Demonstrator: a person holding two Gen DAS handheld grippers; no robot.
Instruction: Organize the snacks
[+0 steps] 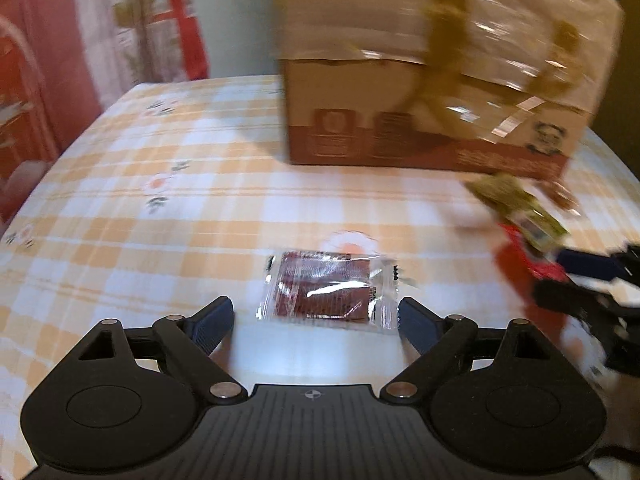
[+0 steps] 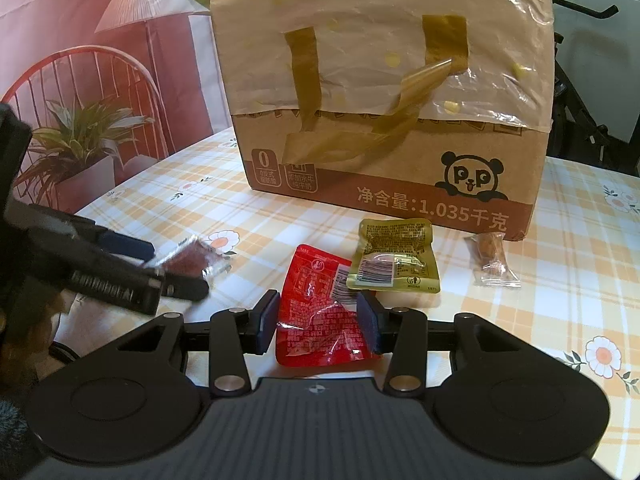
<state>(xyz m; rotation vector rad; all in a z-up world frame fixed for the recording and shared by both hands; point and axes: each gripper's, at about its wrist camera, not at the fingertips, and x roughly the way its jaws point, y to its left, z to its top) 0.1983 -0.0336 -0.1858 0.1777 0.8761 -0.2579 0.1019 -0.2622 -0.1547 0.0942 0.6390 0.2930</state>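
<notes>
1. The left hand-held gripper (image 1: pixel 316 316) is spread wide and released, its jaws on either side of a clear packet with dark red filling (image 1: pixel 330 292) that lies flat on the counter (image 1: pixel 160 200); neither jaw touches it.
2. The right hand-held gripper (image 2: pixel 318 322) is partly closed around a red snack pouch (image 2: pixel 320 312). Both pads sit at the pouch's edges, though I cannot tell whether they are pressing it.
3. A green-gold pouch (image 2: pixel 394 256) lies just beyond, overlapping the red one's far corner.
4. A small clear-wrapped brown candy (image 2: pixel 494 258) sits apart to the right.
5. Behind them all stands a cardboard box (image 2: pixel 384 120) printed with a panda and draped in a plastic bag.
</notes>
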